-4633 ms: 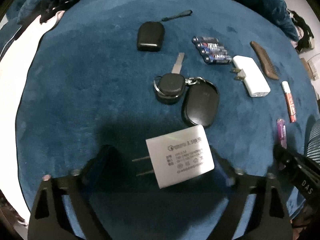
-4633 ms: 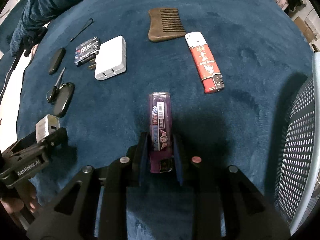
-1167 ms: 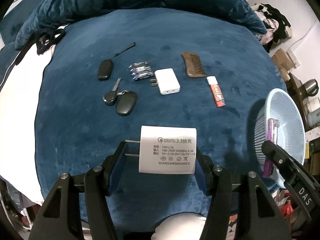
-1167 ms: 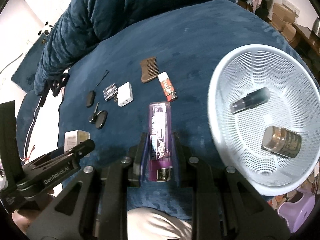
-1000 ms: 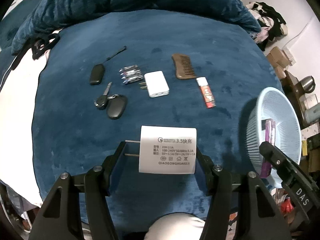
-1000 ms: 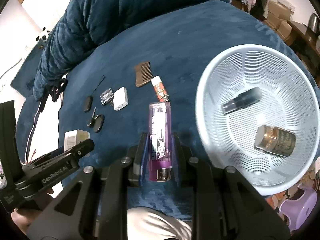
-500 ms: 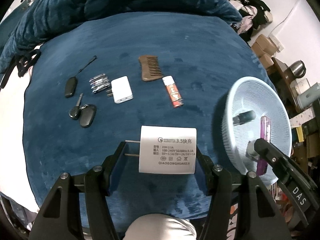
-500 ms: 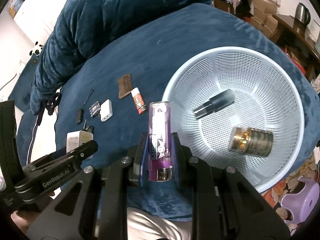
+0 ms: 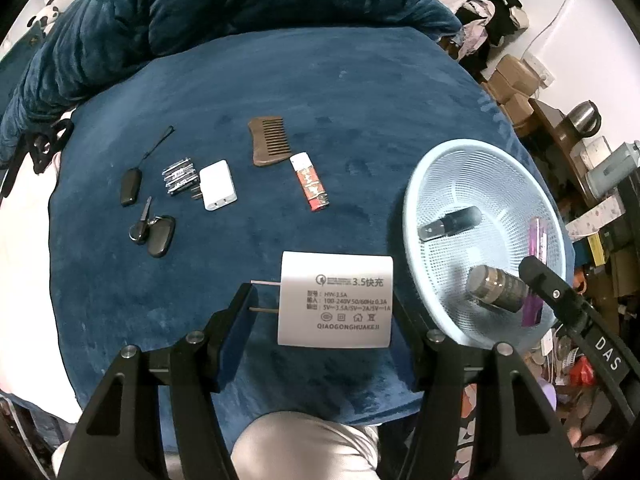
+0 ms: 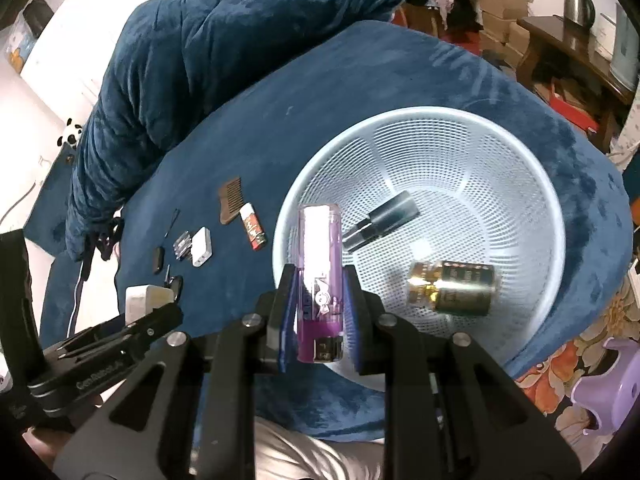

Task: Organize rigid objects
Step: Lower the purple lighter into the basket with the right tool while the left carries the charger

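My left gripper (image 9: 322,300) is shut on a white charger plug (image 9: 335,300) and holds it above the blue surface, left of the pale blue basket (image 9: 448,160). My right gripper (image 10: 320,292) is shut on a purple lighter (image 10: 321,276) and holds it over the basket's (image 10: 532,152) left rim. The basket holds a black tube (image 10: 382,218) and a gold-capped jar (image 10: 452,288). In the left wrist view the purple lighter (image 9: 538,240) hangs over the basket.
On the blue blanket (image 9: 320,100) lie a wooden comb (image 9: 270,146), a red lighter (image 9: 310,186), a white power adapter (image 9: 217,191), batteries (image 9: 180,174), a black fob (image 9: 130,186) and a car key with fob (image 9: 154,230). Clutter and boxes stand at the right.
Both grippers have moved right with their loads. The purple lighter has gone from beside the basket to over its rim, and the basket now fills more of both views.
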Demonstrator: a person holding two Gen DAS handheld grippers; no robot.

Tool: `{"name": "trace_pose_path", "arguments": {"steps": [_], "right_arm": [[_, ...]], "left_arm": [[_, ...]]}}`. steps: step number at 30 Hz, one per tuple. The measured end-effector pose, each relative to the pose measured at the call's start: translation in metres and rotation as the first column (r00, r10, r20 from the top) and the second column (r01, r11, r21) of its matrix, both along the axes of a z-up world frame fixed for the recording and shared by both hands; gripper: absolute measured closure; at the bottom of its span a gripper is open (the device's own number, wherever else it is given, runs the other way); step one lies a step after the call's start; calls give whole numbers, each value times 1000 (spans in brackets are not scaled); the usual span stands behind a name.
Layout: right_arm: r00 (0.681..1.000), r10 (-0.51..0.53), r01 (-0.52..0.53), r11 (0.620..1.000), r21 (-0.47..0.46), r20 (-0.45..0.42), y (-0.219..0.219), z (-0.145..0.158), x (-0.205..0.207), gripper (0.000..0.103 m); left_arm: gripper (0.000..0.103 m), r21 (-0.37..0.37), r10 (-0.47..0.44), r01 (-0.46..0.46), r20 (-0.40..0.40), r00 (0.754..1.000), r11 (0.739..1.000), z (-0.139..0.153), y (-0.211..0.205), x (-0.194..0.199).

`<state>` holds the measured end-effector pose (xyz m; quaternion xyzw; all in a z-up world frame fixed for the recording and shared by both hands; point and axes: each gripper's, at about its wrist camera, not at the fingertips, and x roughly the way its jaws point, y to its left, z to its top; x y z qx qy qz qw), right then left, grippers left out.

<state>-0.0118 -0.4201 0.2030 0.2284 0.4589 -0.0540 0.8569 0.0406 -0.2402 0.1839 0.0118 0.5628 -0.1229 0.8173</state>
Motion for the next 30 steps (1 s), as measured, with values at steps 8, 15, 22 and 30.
{"name": "trace_pose_path", "arguments": {"steps": [8,15,22,30], "right_arm": [[1000,-13,13,1000,-6,5,-11,1,-2,80],[999,-47,47,999,-7,-7,-27,-6,-2,80],[996,-72,70,997,-30,-51,-38,-18,6,80],[993,-79,74,995,-67,-87,-38,-31,14,81]], "left_arm": [[41,-28,-13,13,-12,1000,1000,4,-10,-3],[41,-41,-49,48,-23,999,998,-4,-35,5],[41,-69,-97,94,-47,994,993,-13,-57,11],[41,-75,-126,121,-66,990,990,-31,-71,22]]}}
